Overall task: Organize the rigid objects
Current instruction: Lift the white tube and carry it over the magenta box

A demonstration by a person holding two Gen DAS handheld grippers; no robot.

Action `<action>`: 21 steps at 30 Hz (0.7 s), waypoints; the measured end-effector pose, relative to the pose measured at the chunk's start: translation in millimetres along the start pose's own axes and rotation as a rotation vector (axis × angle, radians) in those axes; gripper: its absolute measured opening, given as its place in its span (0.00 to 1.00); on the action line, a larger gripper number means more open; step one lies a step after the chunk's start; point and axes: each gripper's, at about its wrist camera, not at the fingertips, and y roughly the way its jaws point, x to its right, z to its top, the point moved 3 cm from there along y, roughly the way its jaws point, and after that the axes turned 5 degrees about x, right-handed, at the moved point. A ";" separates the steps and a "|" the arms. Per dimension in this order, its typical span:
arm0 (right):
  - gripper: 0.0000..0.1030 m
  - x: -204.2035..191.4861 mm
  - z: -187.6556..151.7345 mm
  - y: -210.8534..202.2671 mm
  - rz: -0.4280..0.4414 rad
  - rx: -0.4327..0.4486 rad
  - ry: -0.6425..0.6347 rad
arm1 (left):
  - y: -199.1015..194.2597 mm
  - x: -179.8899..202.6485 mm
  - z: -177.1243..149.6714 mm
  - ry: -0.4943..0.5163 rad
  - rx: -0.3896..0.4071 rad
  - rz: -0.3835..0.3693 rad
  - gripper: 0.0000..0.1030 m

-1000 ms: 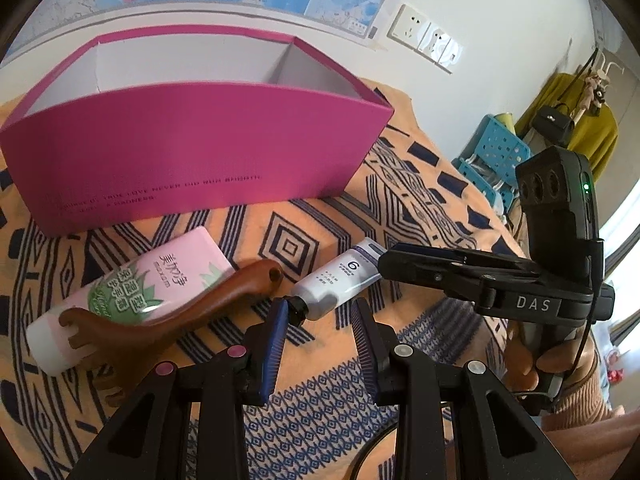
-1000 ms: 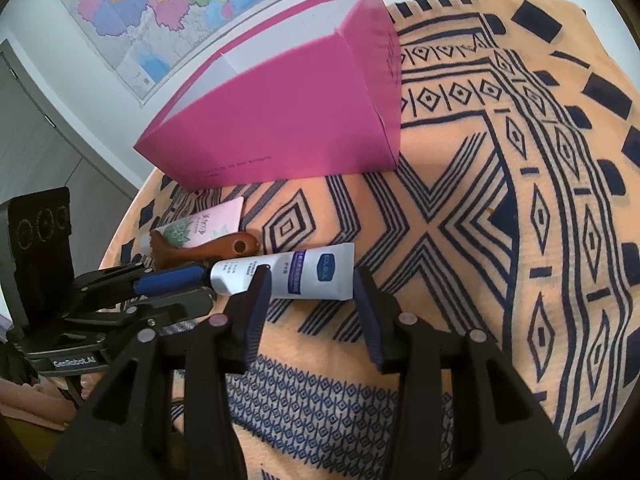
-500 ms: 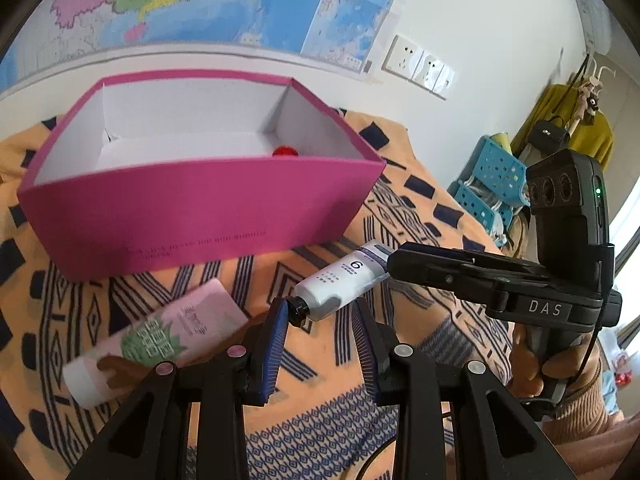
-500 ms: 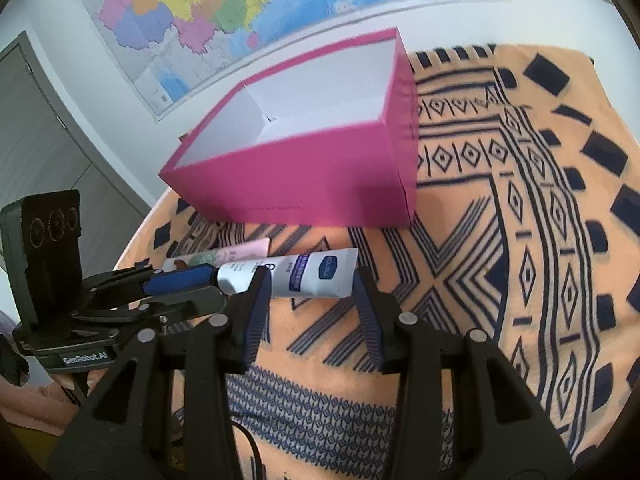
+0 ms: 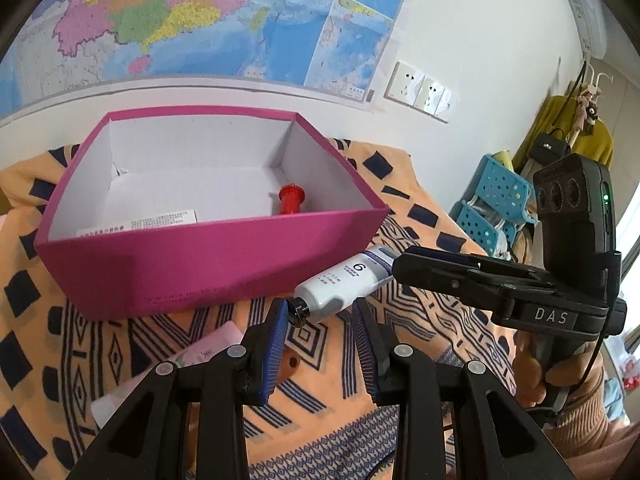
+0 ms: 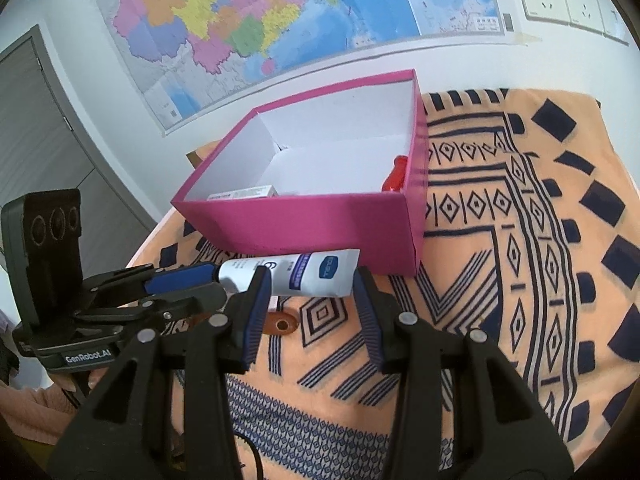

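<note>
The white tube (image 6: 296, 274) hangs in the air just in front of the pink box (image 5: 208, 264), above the patterned cloth (image 6: 500, 280). The left tool (image 5: 320, 334) pinches its black cap end; the right tool (image 6: 308, 300) clamps its flat crimped end. Inside the box lie 1 red item (image 5: 291, 199) and 1 small white carton (image 5: 160, 220)

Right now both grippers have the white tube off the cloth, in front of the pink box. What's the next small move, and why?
Probably carry the white tube forward over the pink box's near wall. The left gripper pinches its cap end and the right gripper its flat end, and the tube hangs just short of that wall, about level with its rim.
</note>
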 end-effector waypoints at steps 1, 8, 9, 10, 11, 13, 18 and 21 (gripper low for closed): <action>0.44 -0.7 1.3 -0.6 -0.001 0.004 -0.003 | -0.1 0.5 0.6 0.000 0.002 0.003 0.31; 0.44 -3.6 14.2 -2.0 -0.002 0.026 -0.027 | 0.5 0.5 10.7 0.015 0.023 0.018 0.31; 0.44 -3.9 16.1 -2.0 -0.002 0.028 -0.028 | 0.8 0.1 12.8 0.018 0.026 0.019 0.31; 0.44 -4.2 18.1 -2.0 -0.003 0.031 -0.032 | 0.8 0.4 14.1 0.020 0.029 0.022 0.31; 0.44 -4.1 19.4 -1.7 -0.003 0.033 -0.034 | 1.2 0.3 15.7 0.022 0.032 0.025 0.31; 0.44 -3.9 22.5 -1.6 -0.002 0.038 -0.035 | 2.1 0.0 18.7 0.028 0.039 0.030 0.31; 0.44 -5.5 30.9 0.0 -0.002 0.051 -0.043 | 5.1 -3.4 26.6 0.027 0.051 0.037 0.34; 0.44 -6.4 35.1 2.0 -0.007 0.055 -0.050 | 5.9 -6.0 31.8 0.024 0.059 0.038 0.34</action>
